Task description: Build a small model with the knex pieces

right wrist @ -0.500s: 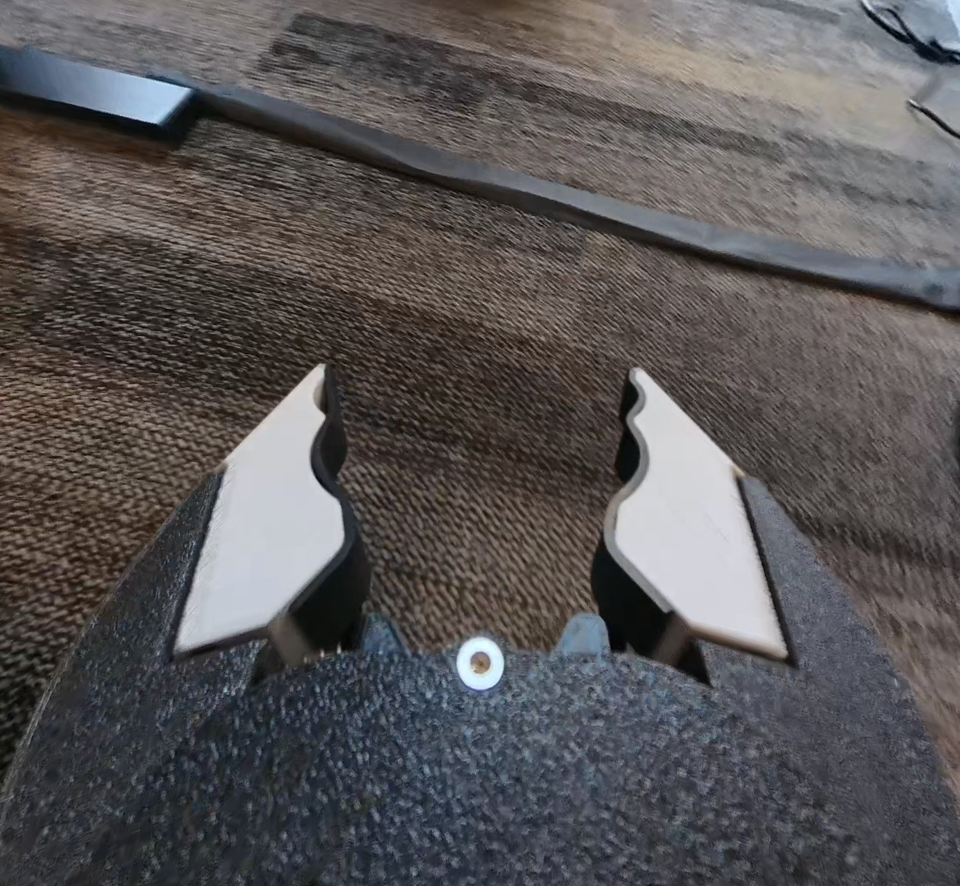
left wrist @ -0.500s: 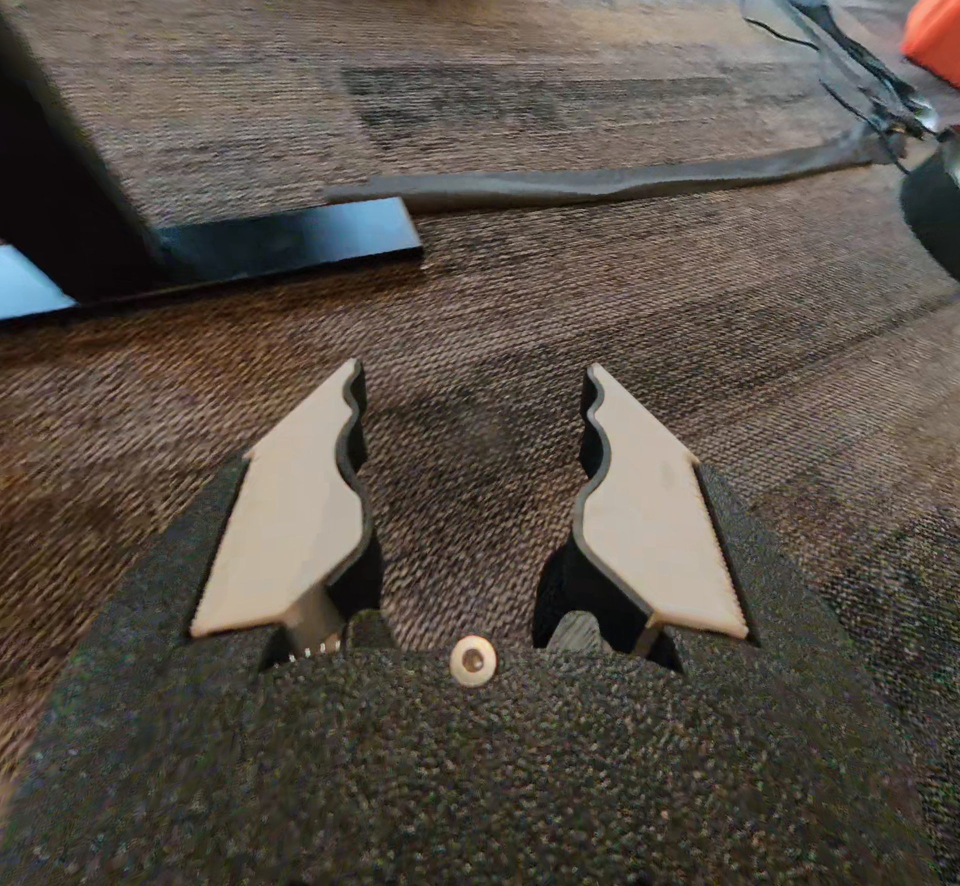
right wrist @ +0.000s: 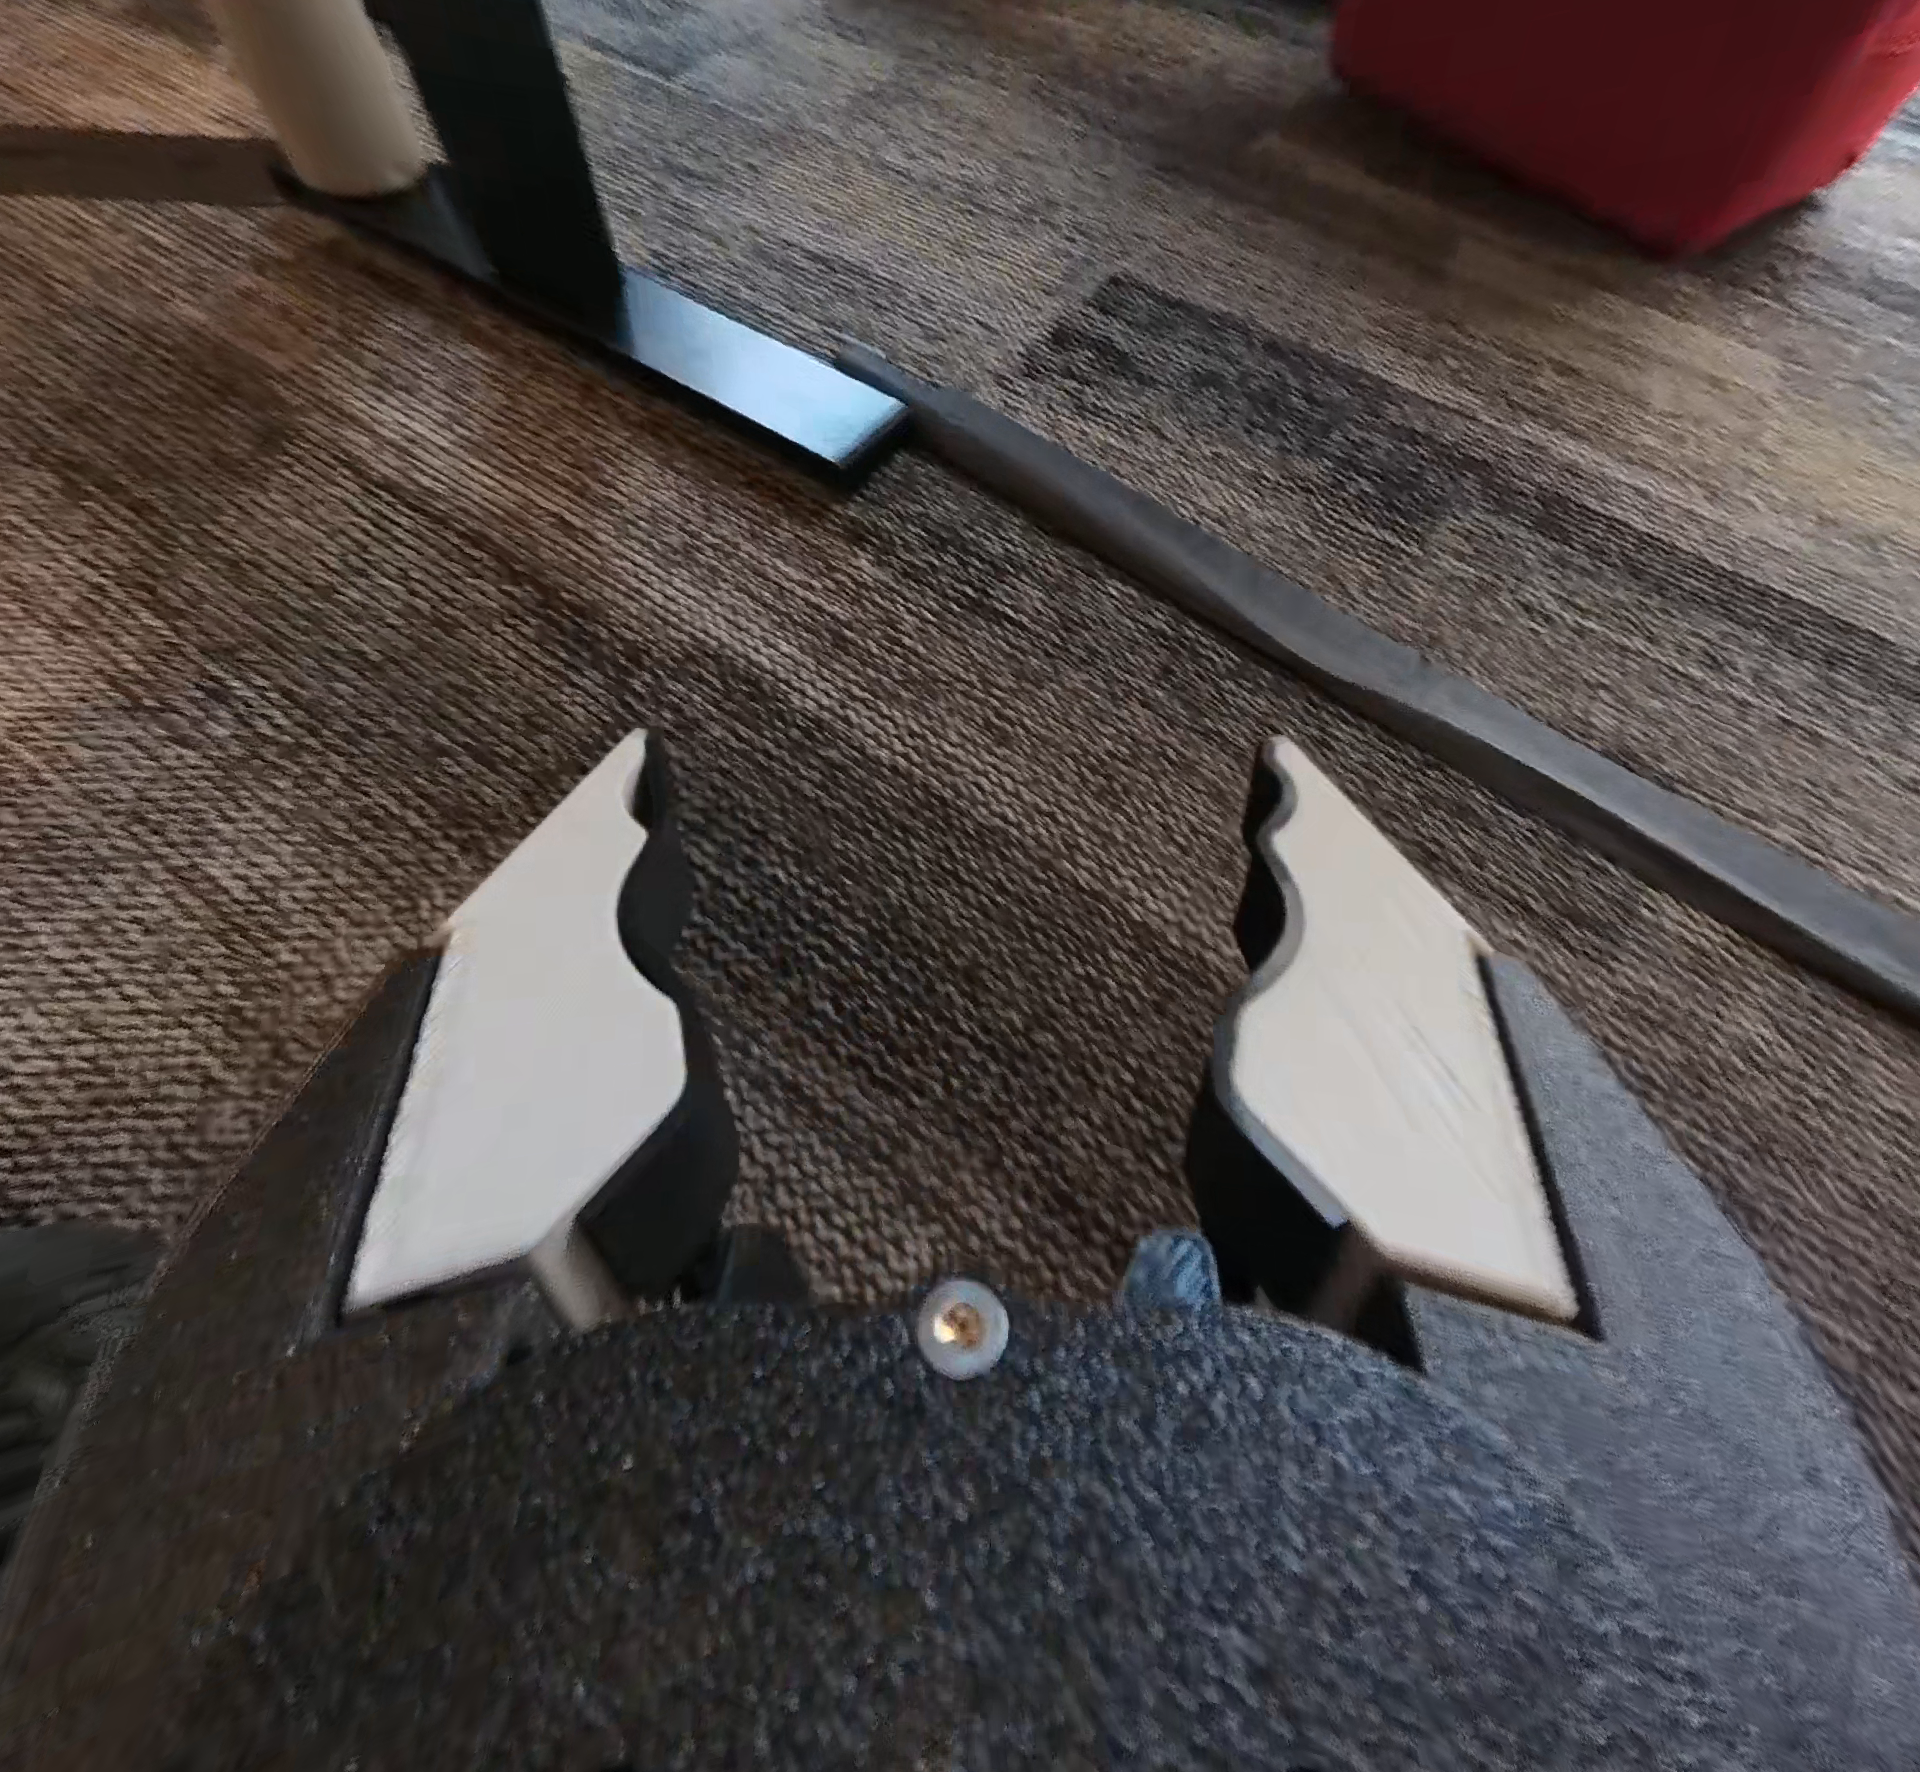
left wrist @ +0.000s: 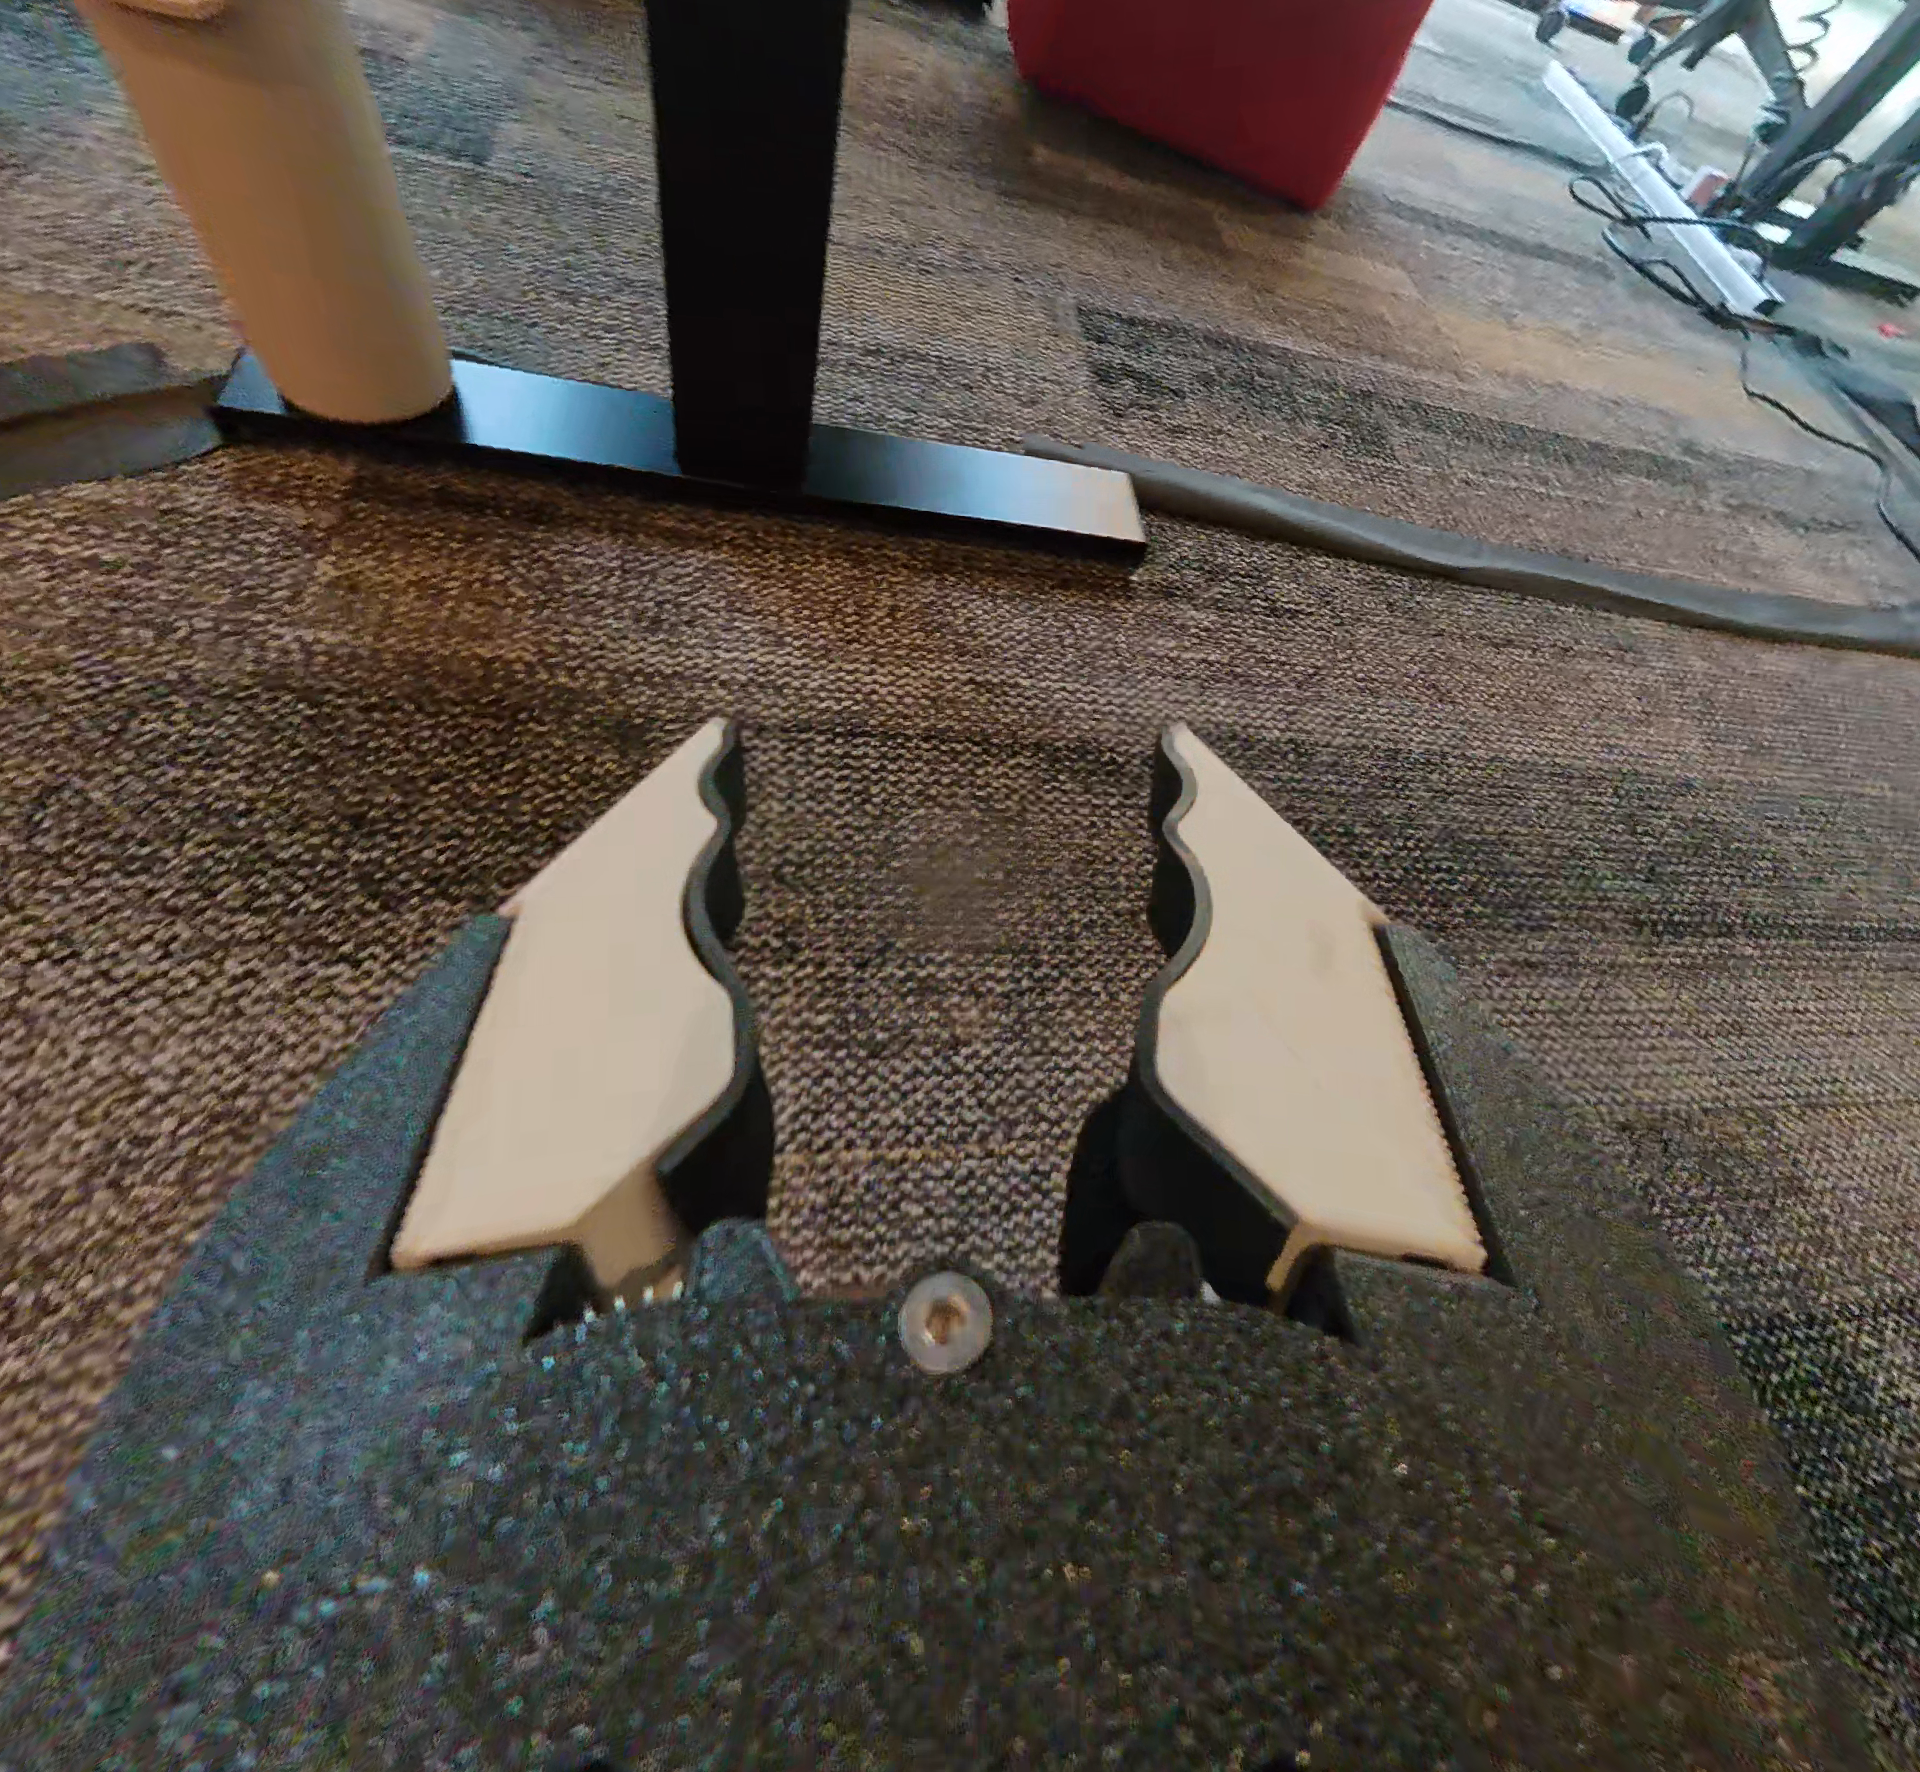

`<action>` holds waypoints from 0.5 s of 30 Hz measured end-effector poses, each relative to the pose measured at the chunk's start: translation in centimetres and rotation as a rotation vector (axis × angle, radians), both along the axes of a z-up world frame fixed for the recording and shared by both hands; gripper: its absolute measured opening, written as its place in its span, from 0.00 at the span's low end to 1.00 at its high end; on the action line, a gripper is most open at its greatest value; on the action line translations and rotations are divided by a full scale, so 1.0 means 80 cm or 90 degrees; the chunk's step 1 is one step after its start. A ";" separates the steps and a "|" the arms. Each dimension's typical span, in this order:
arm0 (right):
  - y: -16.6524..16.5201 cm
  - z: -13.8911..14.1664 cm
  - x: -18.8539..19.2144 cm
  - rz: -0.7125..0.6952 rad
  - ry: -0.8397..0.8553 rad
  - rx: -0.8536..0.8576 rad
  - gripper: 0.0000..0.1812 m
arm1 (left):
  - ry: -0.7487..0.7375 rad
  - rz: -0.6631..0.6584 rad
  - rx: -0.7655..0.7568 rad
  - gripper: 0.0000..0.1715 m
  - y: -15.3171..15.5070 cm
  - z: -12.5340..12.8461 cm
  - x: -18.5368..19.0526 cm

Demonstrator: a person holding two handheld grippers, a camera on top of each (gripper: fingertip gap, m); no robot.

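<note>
My left gripper [left wrist: 951, 746] is open and empty, held low over brown carpet [left wrist: 416, 787]. My right gripper [right wrist: 956, 756] is also open and empty over the same carpet [right wrist: 312, 683]. A tall beige bottle [left wrist: 260, 153] stands on the flat black foot [left wrist: 675, 455] of a table leg [left wrist: 743, 164], ahead and to the left of the left gripper. The bottle [right wrist: 301, 29], the foot [right wrist: 748, 382] and the leg [right wrist: 488, 81] also show in the right wrist view at the upper left. Neither gripper touches anything.
A dark floor cable cover [left wrist: 1507, 569] runs right from the foot's end; it crosses the right wrist view [right wrist: 1455, 694] diagonally. A red soft stool [left wrist: 1236, 8] stands behind, also in the right wrist view [right wrist: 1662, 39]. Cables and a power strip [left wrist: 1662, 184] lie at the far right near chair bases.
Both views have tilted up and pulled back: the bottle, table leg and red stool have come into sight. Both grippers stay open and empty.
</note>
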State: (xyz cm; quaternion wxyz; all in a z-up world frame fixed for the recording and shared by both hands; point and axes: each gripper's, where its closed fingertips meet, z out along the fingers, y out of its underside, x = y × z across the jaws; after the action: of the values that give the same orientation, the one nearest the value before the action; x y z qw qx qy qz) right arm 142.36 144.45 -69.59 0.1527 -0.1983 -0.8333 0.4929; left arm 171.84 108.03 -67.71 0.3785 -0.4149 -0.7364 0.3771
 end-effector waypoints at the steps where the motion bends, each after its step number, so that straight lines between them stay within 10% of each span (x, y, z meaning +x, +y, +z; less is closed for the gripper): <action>1: -0.015 0.004 0.006 0.016 0.003 -0.005 0.59 | 0.001 0.010 -0.002 0.46 -0.001 0.000 0.008; 15: -0.188 -0.016 0.125 0.274 0.018 0.046 0.59 | 0.008 0.212 0.030 0.48 -0.010 -0.064 0.197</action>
State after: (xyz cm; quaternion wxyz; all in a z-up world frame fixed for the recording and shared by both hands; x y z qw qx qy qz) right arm 152.36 129.39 -70.89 0.0625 -0.0036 -0.8713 0.4867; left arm 187.62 107.20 -72.83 0.3251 -0.2758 -0.8011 0.4201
